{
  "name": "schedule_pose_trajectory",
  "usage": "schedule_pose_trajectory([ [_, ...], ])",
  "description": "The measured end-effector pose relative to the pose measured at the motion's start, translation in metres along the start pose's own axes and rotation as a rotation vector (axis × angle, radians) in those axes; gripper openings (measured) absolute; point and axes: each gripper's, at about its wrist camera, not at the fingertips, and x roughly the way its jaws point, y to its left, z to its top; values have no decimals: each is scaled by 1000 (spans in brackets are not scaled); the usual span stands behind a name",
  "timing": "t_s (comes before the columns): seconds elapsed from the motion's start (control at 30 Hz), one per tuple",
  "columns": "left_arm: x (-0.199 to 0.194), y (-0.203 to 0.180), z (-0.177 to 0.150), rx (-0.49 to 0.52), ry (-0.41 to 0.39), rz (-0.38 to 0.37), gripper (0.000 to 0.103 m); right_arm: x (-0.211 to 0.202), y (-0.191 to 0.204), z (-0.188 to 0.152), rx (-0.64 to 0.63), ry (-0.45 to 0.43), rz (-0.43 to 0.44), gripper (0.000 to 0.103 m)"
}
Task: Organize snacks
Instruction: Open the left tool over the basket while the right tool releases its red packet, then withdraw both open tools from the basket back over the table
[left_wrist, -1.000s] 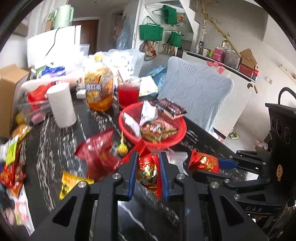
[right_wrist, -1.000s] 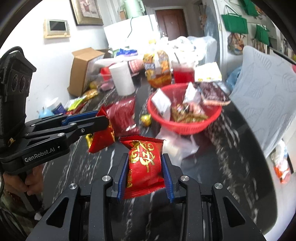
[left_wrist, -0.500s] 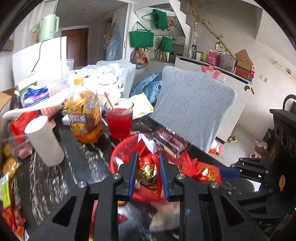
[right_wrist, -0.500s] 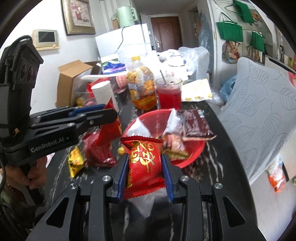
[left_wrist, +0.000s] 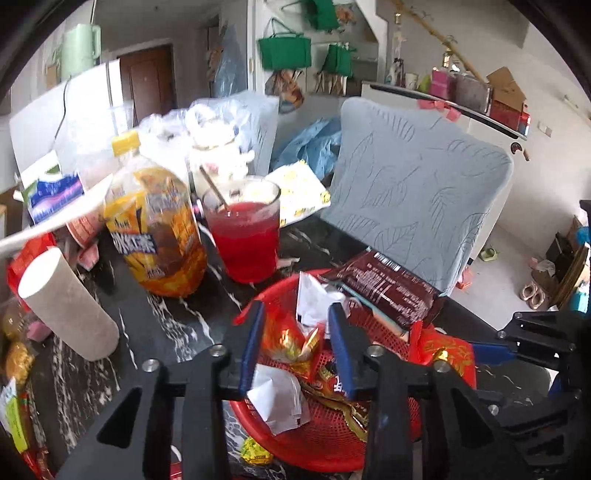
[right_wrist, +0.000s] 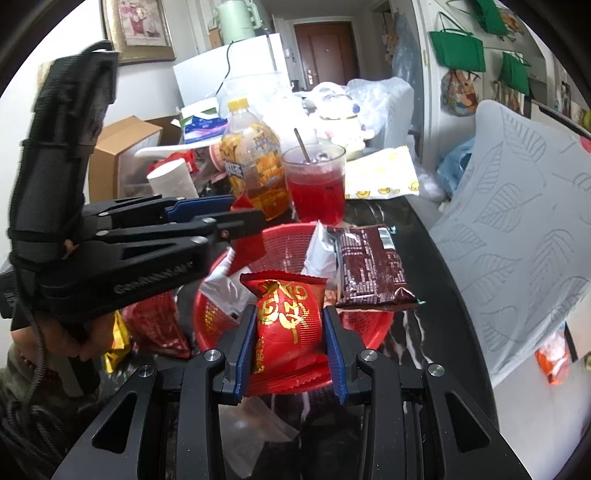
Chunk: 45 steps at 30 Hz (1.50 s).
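A red mesh basket (left_wrist: 325, 439) (right_wrist: 284, 243) on the dark marble table holds a brown packet (left_wrist: 384, 288) (right_wrist: 365, 269), white wrappers and other snacks. My left gripper (left_wrist: 295, 350) is over the basket with its jaws spread; a red and gold snack packet (left_wrist: 291, 339) sits loosely between them and drops toward the basket. From the right wrist view the left gripper (right_wrist: 240, 218) hangs above the basket's left rim. My right gripper (right_wrist: 291, 350) is shut on a red snack packet with gold lettering (right_wrist: 288, 321), at the basket's near rim; that packet also shows in the left wrist view (left_wrist: 443, 354).
Behind the basket stand a cup of red drink (left_wrist: 243, 240), an orange juice bottle (left_wrist: 159, 232) and a paper roll (left_wrist: 62, 302). Loose snack packets (right_wrist: 155, 325) lie left of the basket. A pale blue chair back (left_wrist: 417, 195) stands at the table's right edge.
Both grippers moved forward over the basket. The left gripper's jaws opened and its red packet came loose. The right gripper still grips its packet.
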Motion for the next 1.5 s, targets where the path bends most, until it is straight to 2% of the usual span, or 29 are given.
schedule_pose_trajectory([
  [0.03,1,1,-1,-8,4,2,53,1,0,-1,0,2,2,34],
  [0.1,-3,3,-4,-19,-7,5,58,3,0,-1,0,6,8,34],
  [0.4,-33,21,-13,-61,-22,80,58,10,16,3,-46,4,38,36],
  [0.5,-40,30,-17,-82,-24,95,58,16,22,6,-53,10,42,39],
  [0.57,-45,34,-21,-89,-24,101,58,19,24,8,-50,20,51,45],
  [0.77,-56,37,-31,-103,-24,106,58,17,30,5,-50,25,41,45],
  [1.0,-77,33,-39,-127,-30,105,58,-1,41,1,-67,2,37,45],
  [1.5,-151,7,-57,-113,-100,118,58,-65,74,-11,-105,-101,27,45],
])
